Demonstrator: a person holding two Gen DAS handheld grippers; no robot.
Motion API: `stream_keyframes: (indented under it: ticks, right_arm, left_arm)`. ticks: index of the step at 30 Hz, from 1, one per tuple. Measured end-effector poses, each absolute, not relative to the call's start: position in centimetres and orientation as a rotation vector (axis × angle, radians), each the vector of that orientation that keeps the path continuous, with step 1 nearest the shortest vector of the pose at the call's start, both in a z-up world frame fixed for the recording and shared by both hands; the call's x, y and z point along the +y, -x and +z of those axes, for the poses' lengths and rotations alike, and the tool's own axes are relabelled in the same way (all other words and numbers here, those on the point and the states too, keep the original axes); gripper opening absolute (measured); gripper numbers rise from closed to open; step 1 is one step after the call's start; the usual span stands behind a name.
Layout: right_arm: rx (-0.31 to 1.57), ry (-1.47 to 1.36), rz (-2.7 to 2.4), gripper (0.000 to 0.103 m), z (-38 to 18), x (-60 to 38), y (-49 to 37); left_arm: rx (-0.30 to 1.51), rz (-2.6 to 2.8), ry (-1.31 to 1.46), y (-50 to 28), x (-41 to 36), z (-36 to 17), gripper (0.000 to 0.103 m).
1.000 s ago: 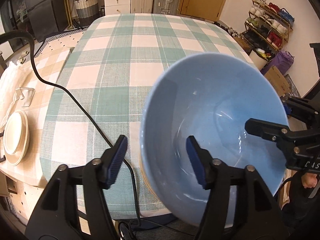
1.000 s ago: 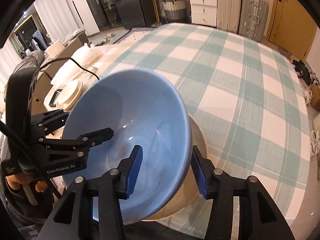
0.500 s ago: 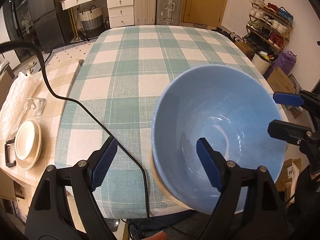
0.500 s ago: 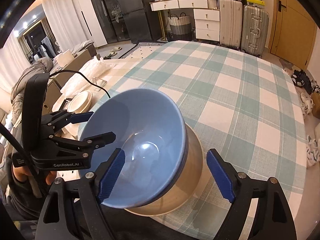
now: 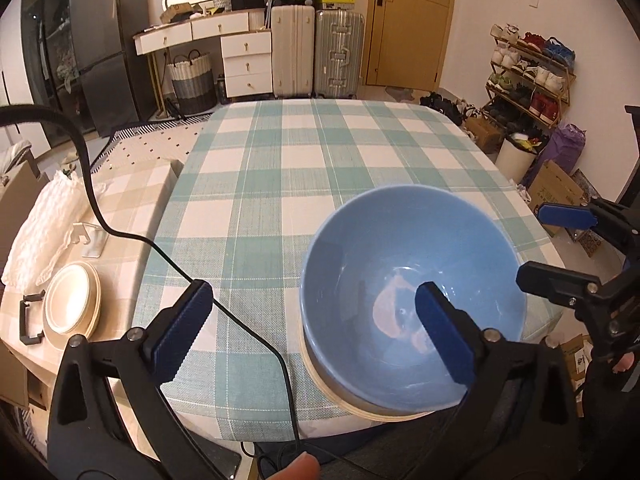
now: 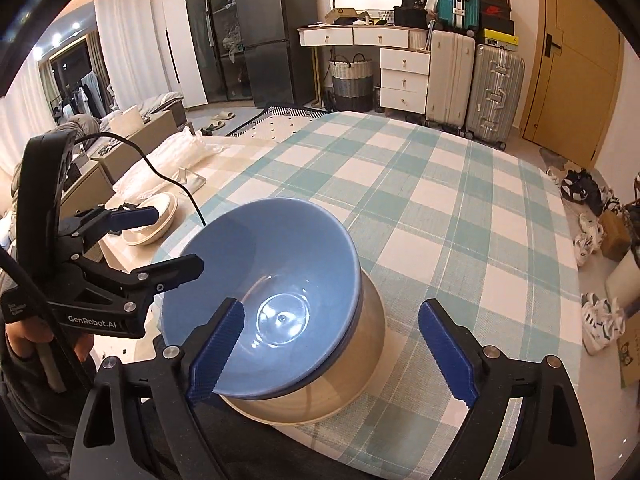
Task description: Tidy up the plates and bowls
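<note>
The blue bowl (image 5: 412, 280) sits nested inside a cream bowl (image 6: 352, 364) at the near edge of the table, toward its right corner as the left wrist view shows it. From that view only a thin cream rim shows beneath the blue one; the right wrist view shows the cream wall, but its base is partly hidden behind the right gripper's (image 6: 332, 354) arms. The near table edge is cut off by both grippers' black frames.

The left gripper (image 5: 314, 330) has its jaws opening wide; the bowl's left rim lies between them, and neither blue pad presses on it. The right gripper's jaws are also opening, with the bowls' right side in the gap and both pads clear of it. A fingertip (image 5: 298, 468) pokes in at the bottom of the left view, the rest of the hand out of frame.

The table carries a green-and-white checked cloth (image 5: 304, 168). A black cable (image 5: 160, 248) trails across its near left corner. Beside it, a lower surface in beige check holds a stack of cream plates (image 5: 72, 304) near its front edge, with white crumpled wrapping (image 5: 48, 220) behind them.

Beyond the table's far edge stand two suitcases (image 5: 316, 56), a white drawer unit (image 5: 244, 60), a woven basket (image 5: 190, 80) and a wooden door (image 5: 412, 24). A shoe rack (image 5: 532, 76) lines the right wall.
</note>
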State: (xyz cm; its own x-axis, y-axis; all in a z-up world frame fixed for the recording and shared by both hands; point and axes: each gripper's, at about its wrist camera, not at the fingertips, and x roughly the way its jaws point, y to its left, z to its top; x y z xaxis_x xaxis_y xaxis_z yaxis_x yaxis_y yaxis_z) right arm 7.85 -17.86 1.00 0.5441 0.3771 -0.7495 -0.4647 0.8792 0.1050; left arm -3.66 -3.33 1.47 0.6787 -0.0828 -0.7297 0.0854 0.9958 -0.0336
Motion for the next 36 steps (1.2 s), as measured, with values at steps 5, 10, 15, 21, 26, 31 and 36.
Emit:
stream_keyframes:
  ticks: [5, 10, 15, 21, 26, 31, 36]
  right_arm:
    - [0.839, 0.099, 0.484, 0.094, 1.5, -18.2, -7.4]
    - [0.796, 0.099, 0.454, 0.094, 1.6, -18.8, -7.0]
    - [0.758, 0.096, 0.437, 0.098, 1.5, -19.4, -6.8]
    - [0.717, 0.041, 0.407, 0.1, 0.9, -21.0, -6.8]
    - [0.721, -0.042, 0.418, 0.101, 0.1, -22.7, -6.6]
    - [0.674, -0.085, 0.4, 0.101, -0.7, -23.8, -5.9]
    - [0.632, -0.049, 0.38, 0.101, -1.5, -23.5, -4.7]
  left_arm:
    - [0.746, -0.057, -0.016, 5.0, -3.2, 2.7, 0.101]
    - [0.694, -0.056, 0.018, 5.9, -2.4, 3.4, 0.101]
    - [0.686, -0.055, 0.015, 6.3, -2.2, 3.3, 0.101]
    - [0.648, -0.062, 0.035, 7.2, -1.7, 2.9, 0.101]
    - [0.614, -0.046, 0.04, 7.9, -0.9, 2.6, 0.101]
    - [0.573, -0.034, 0.095, 8.5, 0.4, 2.2, 0.101]
    - [0.548, -0.032, 0.077, 9.2, 0.2, 1.5, 0.101]
